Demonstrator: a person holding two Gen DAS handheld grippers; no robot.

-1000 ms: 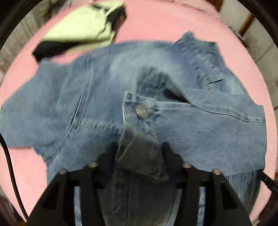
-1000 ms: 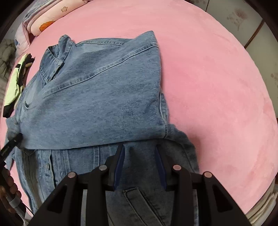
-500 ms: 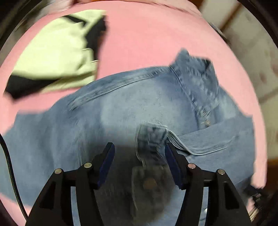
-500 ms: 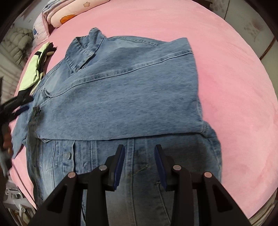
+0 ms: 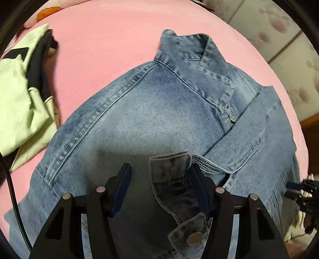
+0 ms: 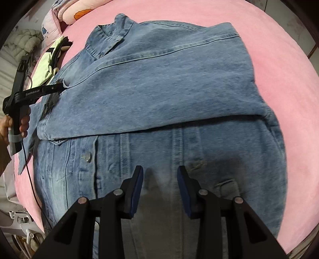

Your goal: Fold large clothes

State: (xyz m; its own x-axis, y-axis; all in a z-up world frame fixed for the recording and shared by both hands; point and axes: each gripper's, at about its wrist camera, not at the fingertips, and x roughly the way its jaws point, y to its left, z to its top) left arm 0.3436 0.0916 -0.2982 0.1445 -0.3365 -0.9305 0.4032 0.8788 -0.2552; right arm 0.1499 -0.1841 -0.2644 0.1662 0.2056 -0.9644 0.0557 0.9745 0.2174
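Note:
A blue denim jacket [image 5: 149,111] lies front up on the pink bed cover [image 5: 99,39], collar [image 5: 191,51] at the far end. One sleeve [image 6: 159,89] is folded across the chest. The other sleeve's cuff [image 5: 171,173] rests on the jacket between the fingers of my left gripper [image 5: 159,169]. That gripper is open: the cuff lies against the right pad and well clear of the left one. In the right wrist view the left gripper [image 6: 52,96] sits at the jacket's left shoulder. My right gripper [image 6: 159,169] hovers open over the buttoned front [image 6: 159,79], with nothing between its pads.
A light green and black garment [image 5: 18,89] lies crumpled on the bed beside the jacket's shoulder. Pillows [image 6: 65,12] are stacked at the bed's far corner. A hand [image 6: 22,123] holds the left gripper's handle, with a cable hanging from it. The bed edge runs along the right.
My left gripper has let go of the cuff, opened, and rolled; the cuff now lies on the jacket's chest. My right gripper has moved from the jacket's side edge to over its front.

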